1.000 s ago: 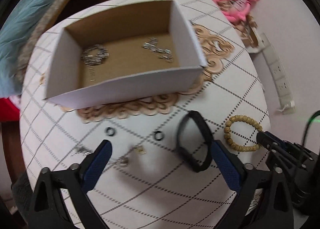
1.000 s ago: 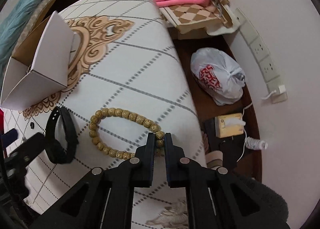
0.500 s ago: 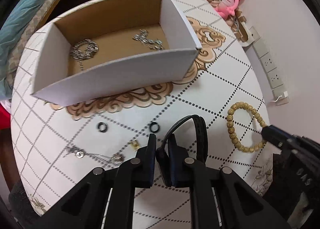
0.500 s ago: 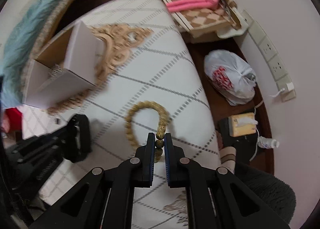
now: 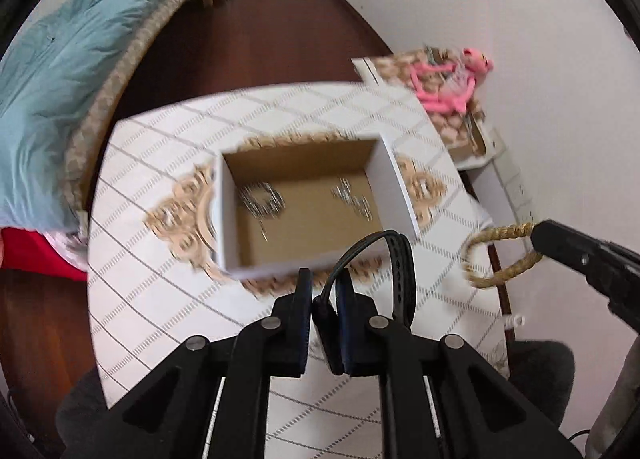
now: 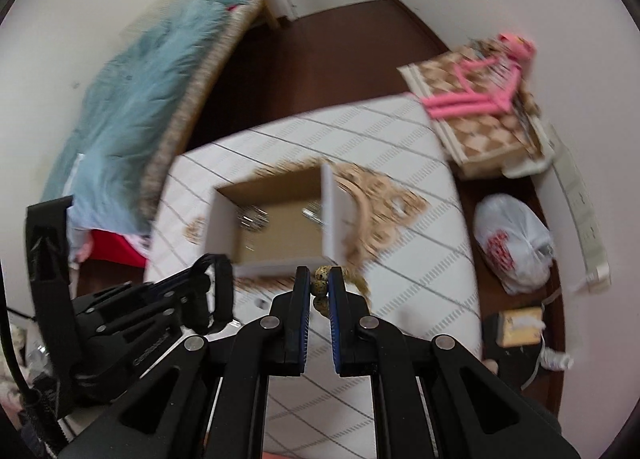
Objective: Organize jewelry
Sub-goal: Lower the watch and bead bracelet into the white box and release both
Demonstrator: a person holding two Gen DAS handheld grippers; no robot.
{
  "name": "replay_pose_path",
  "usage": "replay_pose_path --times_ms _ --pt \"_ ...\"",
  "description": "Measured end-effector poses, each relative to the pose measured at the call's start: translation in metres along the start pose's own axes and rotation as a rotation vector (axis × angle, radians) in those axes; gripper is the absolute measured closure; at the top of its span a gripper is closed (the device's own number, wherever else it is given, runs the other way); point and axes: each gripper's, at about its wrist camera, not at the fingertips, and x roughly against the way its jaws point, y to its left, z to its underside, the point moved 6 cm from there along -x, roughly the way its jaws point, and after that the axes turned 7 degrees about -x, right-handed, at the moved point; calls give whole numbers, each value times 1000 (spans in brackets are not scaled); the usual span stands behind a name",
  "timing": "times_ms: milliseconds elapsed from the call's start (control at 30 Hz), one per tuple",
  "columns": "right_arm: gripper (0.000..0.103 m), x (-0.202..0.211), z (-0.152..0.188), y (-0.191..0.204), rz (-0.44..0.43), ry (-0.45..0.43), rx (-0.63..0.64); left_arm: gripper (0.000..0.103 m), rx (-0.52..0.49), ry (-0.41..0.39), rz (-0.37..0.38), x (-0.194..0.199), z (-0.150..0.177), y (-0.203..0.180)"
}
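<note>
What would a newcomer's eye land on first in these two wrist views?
Probably the open cardboard box at the middle of the patterned table, with silver chains on its floor. Next, both grippers carrying jewelry in front of it: the left gripper pinches a black band, and the right gripper pinches a wooden bead bracelet.

We are seeing the box (image 5: 316, 215) sitting on the table (image 5: 160, 299), chains (image 5: 262, 201) lying inside, the bed (image 5: 60, 99) standing left.

White quilted table (image 5: 160, 299), tan ornate centre; open cardboard box (image 5: 394, 187) rests on it.
</note>
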Motion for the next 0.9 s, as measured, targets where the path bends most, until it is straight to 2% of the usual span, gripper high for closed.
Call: replay_pose_path --times_ms 267,433,533,567,600,667,767,833,867,900 --pt "94 -39 -41 45 -31 49 43 94 29 48 -8 -27 -40 35" --pt "94 -84 -48 57 -32 139 41 90 89 138 10 -54 -44 50" --pt "94 -99 -49 59 -29 165 47 88 133 148 44 -58 -44 55" --pt "94 -104 -50 60 -28 172 48 78 143 145 35 -58 -45 57" --pt "94 -108 -50 62 -31 181 51 45 150 141 30 -57 -47 59" --pt "94 -115 -51 62 -46 203 39 6 168 128 16 -54 -49 65" --pt "93 -134 -47 58 -72 294 15 6 195 114 -4 -50 -51 75" --pt "74 -148 -41 52 -67 355 -2 6 203 107 -34 -47 -50 81" --pt "51 -153 -39 45 -71 372 -25 6 202 105 -49 -45 -49 83" --pt "41 -154 -37 38 -66 371 -44 6 200 102 -66 -44 -48 86"
